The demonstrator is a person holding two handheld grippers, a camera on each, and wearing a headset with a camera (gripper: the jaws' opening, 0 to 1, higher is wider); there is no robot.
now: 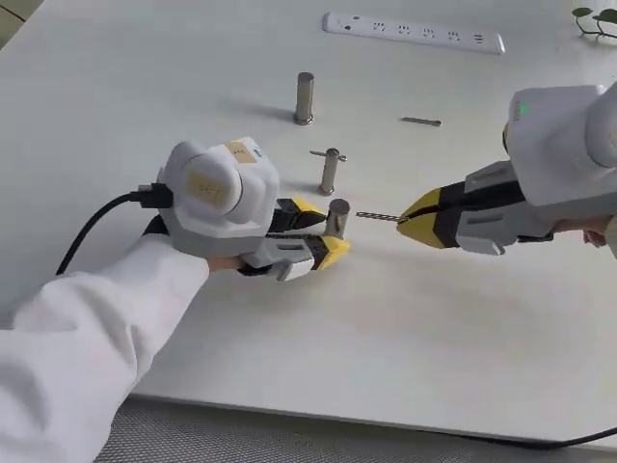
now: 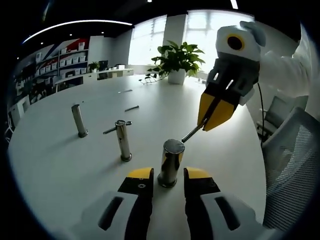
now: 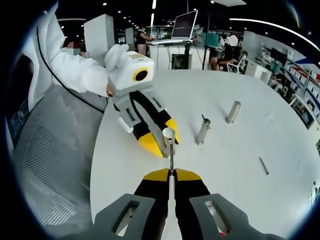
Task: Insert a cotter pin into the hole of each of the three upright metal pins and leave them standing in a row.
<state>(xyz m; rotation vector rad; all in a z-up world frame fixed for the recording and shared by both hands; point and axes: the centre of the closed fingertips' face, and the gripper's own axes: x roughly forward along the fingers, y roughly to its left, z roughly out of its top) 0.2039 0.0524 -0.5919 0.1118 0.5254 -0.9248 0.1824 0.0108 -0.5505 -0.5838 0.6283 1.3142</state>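
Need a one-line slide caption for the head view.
Left gripper flanks the nearest metal pin; right gripper points a cotter pin at its top.

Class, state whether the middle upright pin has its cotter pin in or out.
In: a cotter pin passes through the middle upright pin near its top, projecting on both sides.

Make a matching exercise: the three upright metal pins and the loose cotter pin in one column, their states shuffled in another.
1. far upright silver metal pin
2. middle upright silver metal pin
3. near upright silver metal pin
4. loose thin grey cotter pin

A. between the left gripper's jaws
B. lying flat on the white table
C. cotter pin through its top
D. standing free, no cotter pin

Pairs: 1-D, 2-C, 3-A, 4-B.
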